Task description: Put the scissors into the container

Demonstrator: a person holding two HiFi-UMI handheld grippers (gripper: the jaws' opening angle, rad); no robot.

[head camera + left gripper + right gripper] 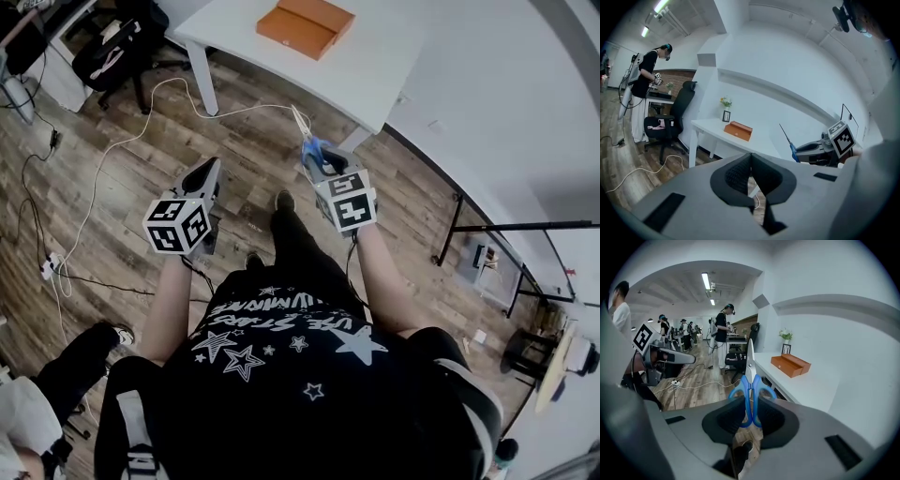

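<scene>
Holding the left gripper [204, 178] out over the wooden floor [112, 112], we have its fingers [736, 176] pressed together with nothing between them, so it plays no part for now. To its right, the right gripper [325, 172] is clenched on the scissors [751, 380]: the blue handles sit between its fingers and the shut blades point up and away, toward the worktop [375, 66]. The scissors are therefore in the air, in our grip, just short of the worktop's near edge and apart from it. Farther on, an orange box [790, 365] lies on the worktop, and we judge it to be the container; it looks open, though we cannot see inside. By our reckoning the pick-up is done, and what remains is the carry over the worktop, the lowering into the box and the release. As for writing, the cubes [178, 225] bear only black-and-white square patterns. The black shirt [281, 375] shows white stars and a line of lettering, upside down to us and too distorted to read. We see no brand on the scissors or the box.
</scene>
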